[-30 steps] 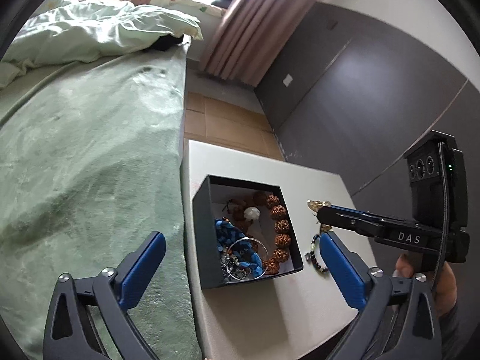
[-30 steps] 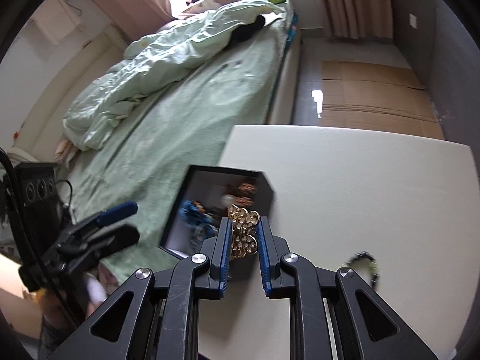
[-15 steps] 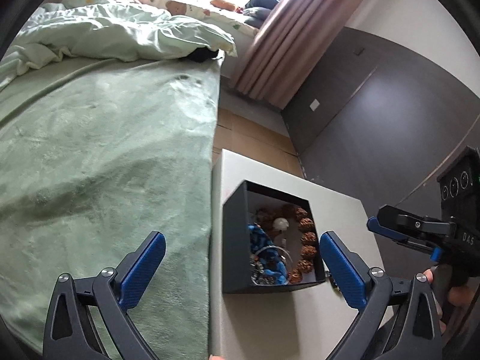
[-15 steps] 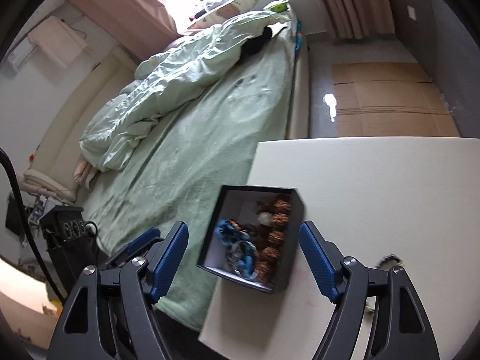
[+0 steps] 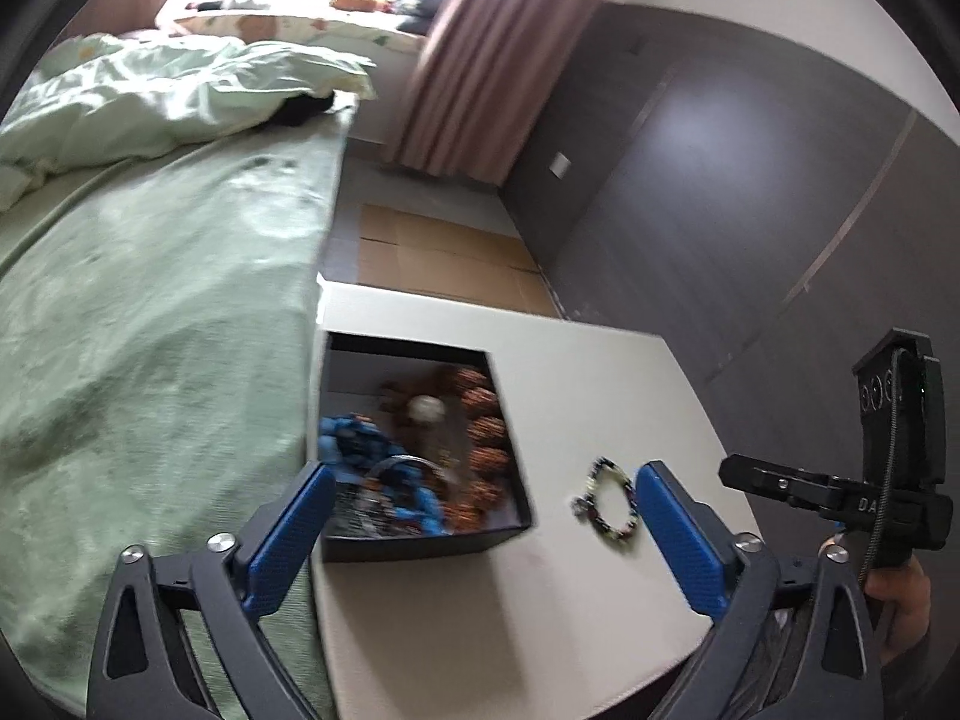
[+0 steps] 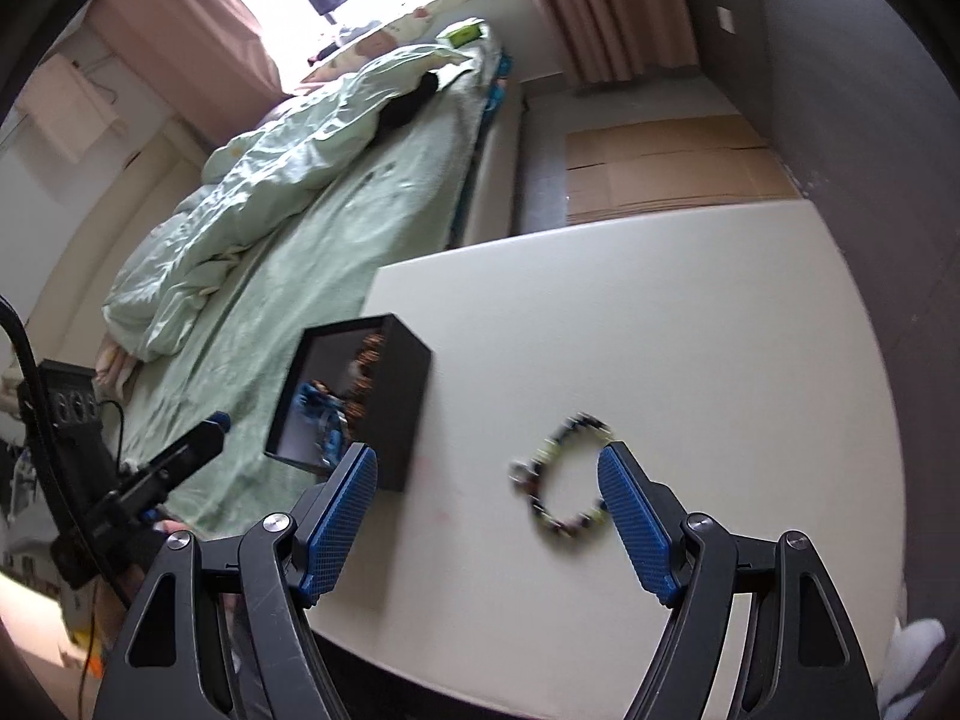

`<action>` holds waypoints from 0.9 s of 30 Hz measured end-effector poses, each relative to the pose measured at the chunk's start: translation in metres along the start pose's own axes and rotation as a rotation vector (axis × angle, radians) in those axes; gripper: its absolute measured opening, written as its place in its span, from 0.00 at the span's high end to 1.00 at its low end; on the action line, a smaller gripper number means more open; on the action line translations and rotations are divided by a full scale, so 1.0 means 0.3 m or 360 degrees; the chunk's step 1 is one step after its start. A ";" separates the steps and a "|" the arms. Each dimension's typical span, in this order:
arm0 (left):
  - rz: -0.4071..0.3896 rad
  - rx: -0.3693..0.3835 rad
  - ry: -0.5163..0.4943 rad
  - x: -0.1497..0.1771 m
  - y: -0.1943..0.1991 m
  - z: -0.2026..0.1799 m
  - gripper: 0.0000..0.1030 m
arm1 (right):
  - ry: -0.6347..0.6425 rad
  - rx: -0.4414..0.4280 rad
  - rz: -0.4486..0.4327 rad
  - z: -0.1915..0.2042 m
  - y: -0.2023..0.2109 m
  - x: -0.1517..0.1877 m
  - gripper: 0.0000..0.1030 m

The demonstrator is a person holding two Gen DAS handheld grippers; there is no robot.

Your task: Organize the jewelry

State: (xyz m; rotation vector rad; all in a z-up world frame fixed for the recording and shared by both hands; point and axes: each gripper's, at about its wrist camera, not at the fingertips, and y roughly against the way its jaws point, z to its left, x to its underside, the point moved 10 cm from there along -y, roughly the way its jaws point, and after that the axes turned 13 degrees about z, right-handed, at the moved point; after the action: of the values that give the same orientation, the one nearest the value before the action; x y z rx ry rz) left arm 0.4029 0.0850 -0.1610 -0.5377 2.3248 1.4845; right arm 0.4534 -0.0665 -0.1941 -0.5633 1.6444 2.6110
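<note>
Two grippers show, one per hand. The left gripper [image 5: 480,531] stands spread wide with nothing between its blue pads, and its jaws are just beginning to close; it hangs over the near end of the black box [image 5: 420,540] without touching it. The right gripper [image 6: 489,510] is also spread and holds nothing; it hovers above the beaded bracelet [image 6: 561,474], whose ring lies on the surface between the two pads, its right edge right by the right pad, though blur hides whether they touch.

One bracelet lies loose on the pale surface [image 6: 690,324], just beside the box on its right. One box stands at the surface's left edge next to the bed [image 5: 150,330]. Inside it sit a string of large brown beads [image 5: 483,438] along the right wall, a blue beaded piece [image 5: 360,438], one pale round bead [image 5: 426,408] and a thin clear ring [image 5: 408,462]; motion blur smears them, so the count of pieces is uncertain.

From the left wrist view only the right gripper's black body and part of a hand [image 5: 900,606] show at the frame's edge.

Farther off lie a rumpled green duvet [image 6: 270,180], flattened cardboard [image 6: 672,168] on the floor, and pink curtains [image 5: 480,54].
</note>
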 end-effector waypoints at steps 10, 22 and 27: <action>0.0150 -0.0008 -0.0198 0.041 -0.099 -0.177 0.32 | -0.0132 0.0067 -0.0037 -0.169 0.022 0.088 0.26; 0.0212 -0.0114 -0.0207 0.027 -0.128 -0.189 0.46 | -0.0028 0.0266 0.0053 -0.218 -0.115 0.083 0.33; 0.0231 -0.0163 -0.0200 0.005 -0.139 -0.171 0.46 | 0.0040 0.0363 0.0094 -0.205 -0.184 0.045 0.39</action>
State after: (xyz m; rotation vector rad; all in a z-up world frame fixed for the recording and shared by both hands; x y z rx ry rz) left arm 0.4179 0.0218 -0.1738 -0.2966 2.2415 1.6596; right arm 0.4694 -0.0979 -0.2701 -0.5466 1.9601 2.4147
